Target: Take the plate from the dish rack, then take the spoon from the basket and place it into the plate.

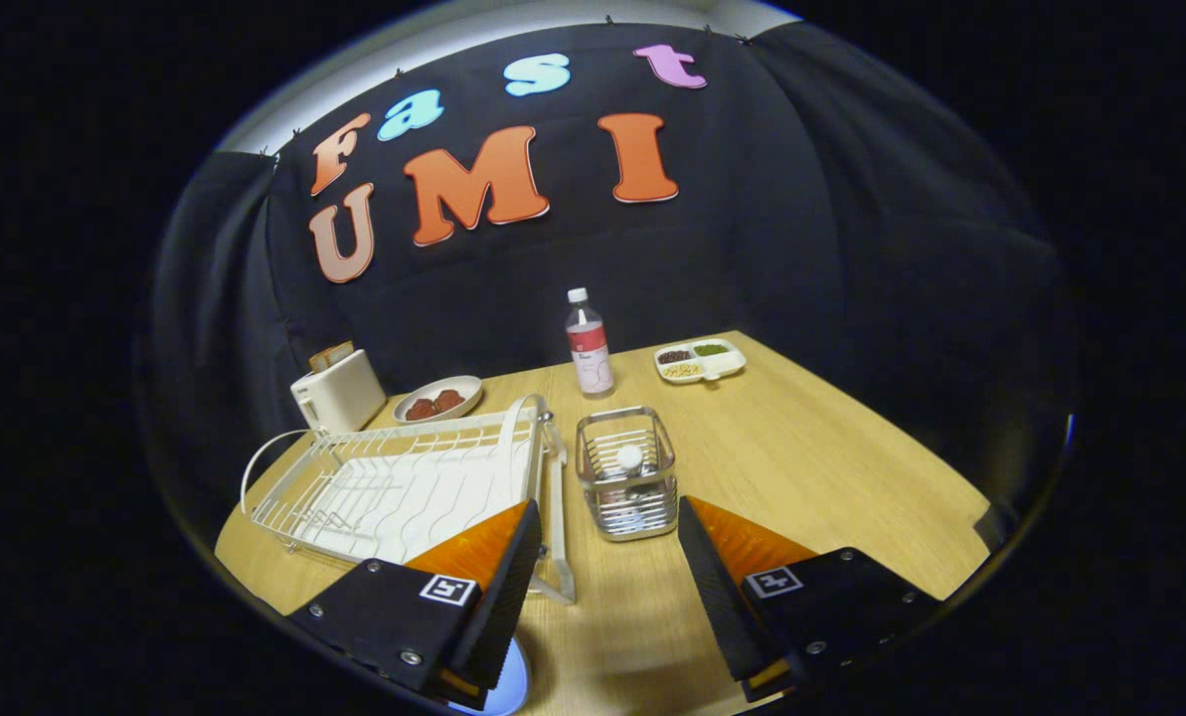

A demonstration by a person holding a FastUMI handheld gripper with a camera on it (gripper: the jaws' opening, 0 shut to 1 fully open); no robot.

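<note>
Claw fingers stand wide apart and hold nothing, hovering above the worktop with the wire basket just ahead between them — a stance suited to descending on its contents. A rounded white handle end, probably the spoon, stands upright inside the basket. Dish rack lies beside the left finger, apparently empty. A pale disc edge beneath that finger — possibly the plate — cannot be confirmed.
</note>
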